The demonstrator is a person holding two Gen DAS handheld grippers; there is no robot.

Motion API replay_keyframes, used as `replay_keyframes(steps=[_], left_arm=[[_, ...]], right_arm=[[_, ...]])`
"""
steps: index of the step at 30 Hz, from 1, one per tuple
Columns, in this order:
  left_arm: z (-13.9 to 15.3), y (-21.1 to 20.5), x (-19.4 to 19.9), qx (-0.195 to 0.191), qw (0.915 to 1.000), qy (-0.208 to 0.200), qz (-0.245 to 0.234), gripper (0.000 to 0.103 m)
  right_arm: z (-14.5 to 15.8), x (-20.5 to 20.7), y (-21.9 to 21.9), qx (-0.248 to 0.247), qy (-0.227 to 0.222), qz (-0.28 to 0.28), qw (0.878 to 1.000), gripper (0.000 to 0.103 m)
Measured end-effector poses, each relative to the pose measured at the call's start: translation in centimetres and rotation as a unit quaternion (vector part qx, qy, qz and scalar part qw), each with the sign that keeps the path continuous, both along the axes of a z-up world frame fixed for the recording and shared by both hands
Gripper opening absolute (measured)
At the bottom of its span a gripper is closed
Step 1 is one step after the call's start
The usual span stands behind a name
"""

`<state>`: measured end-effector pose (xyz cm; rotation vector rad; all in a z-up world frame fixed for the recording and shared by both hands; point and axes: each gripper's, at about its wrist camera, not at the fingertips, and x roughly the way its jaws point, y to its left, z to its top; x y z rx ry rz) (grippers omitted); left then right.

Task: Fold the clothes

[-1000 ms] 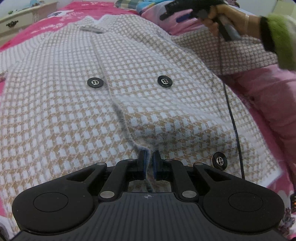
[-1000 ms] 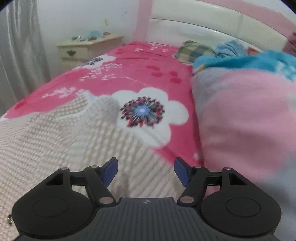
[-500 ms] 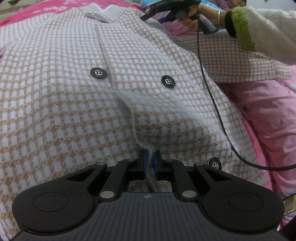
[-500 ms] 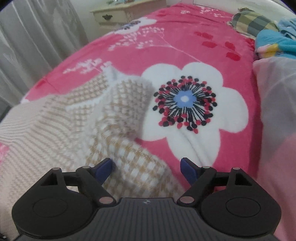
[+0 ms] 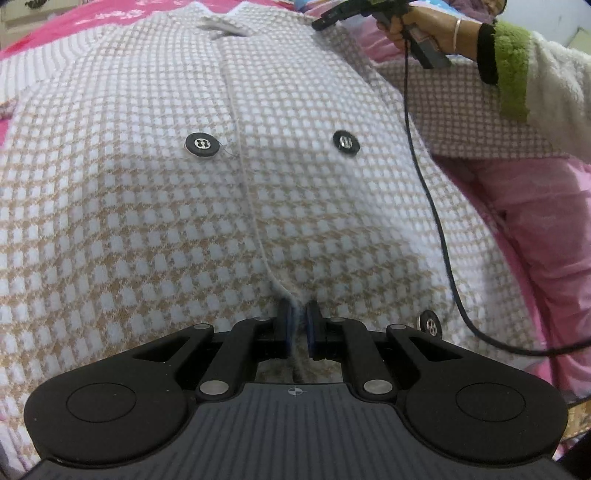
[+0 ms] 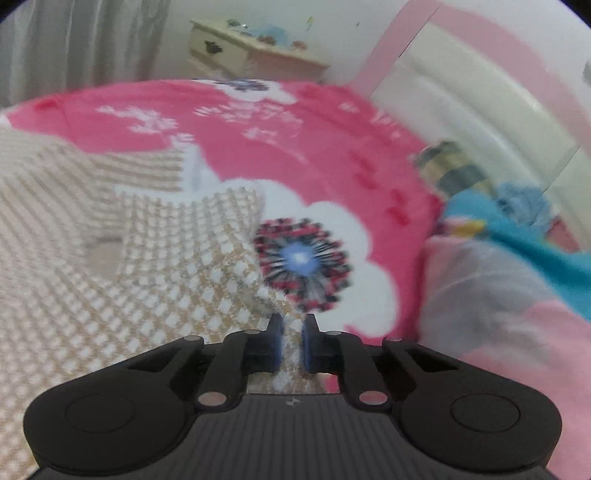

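Now, from the left wrist: left gripper (image 5: 298, 325) clenched on the front hem of the checked knit cardigan (image 5: 155, 206), right at the placket, black buttons (image 5: 201, 144) showing. Cardigan spread flat across the pink floral bedspread (image 5: 92, 14), with the right hand (image 5: 410, 18) far off by the shoulder. Over to the right wrist, blurred: right gripper (image 6: 291, 345) just snapped closed, fingers (image 6: 275, 345) pinching the cardigan's edge beside the big flower print (image 6: 301, 258). Both grips on, so likely the opening fold. Next, probably, lifting both ends together and carrying that side across the middle, keeping the knit taut and the hem from slipping.
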<state>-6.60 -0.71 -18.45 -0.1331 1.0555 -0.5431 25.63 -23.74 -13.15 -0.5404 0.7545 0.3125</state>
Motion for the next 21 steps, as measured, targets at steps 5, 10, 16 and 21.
replay_keyframes(steps=[5,10,16,21], left_arm=[[0.4,-0.5,-0.9,0.015,0.9999,-0.005,-0.003,0.009],[0.6,-1.3,-1.7,0.031,0.9992,-0.020,-0.012,0.009],[0.6,-1.2,-1.3,0.026,0.9995,-0.015,-0.011,0.009],[0.6,-1.3,-1.7,0.028,0.9992,-0.024,-0.014,0.009]], right_arm=[[-2.5,0.4,0.1,0.018,-0.032,-0.011,0.999,0.011],[-4.0,0.4,-0.2,-0.004,-0.030,-0.036,0.999,0.024],[2.2,-3.2,1.1,0.052,-0.136,-0.052,0.988,0.047],[0.7,-3.7,8.8,0.045,-0.071,0.091,0.992,0.055]])
